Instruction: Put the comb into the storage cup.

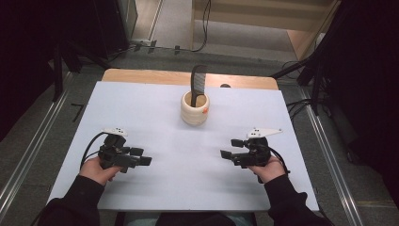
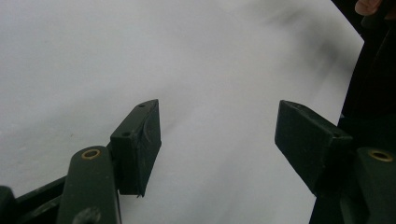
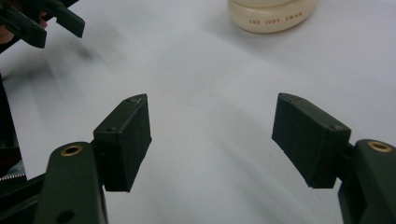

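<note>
- Two grippers flank the cup (image 1: 194, 109), both nearer the person than it and well apart from it.
- Left gripper (image 1: 141, 160): left of the cup, jaws spread, nothing between them.
- Cup: cream, on the white sheet (image 1: 155, 113), upright; a black comb (image 1: 197, 84) stands in it.
- Right gripper (image 1: 229, 148): right of the cup, jaws spread, empty.
- Bare sheet lies between each gripper and the cup.

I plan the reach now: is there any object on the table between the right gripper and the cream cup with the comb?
Nothing visible: between the open right gripper and the cream cup holding the comb lies bare white table.
</note>
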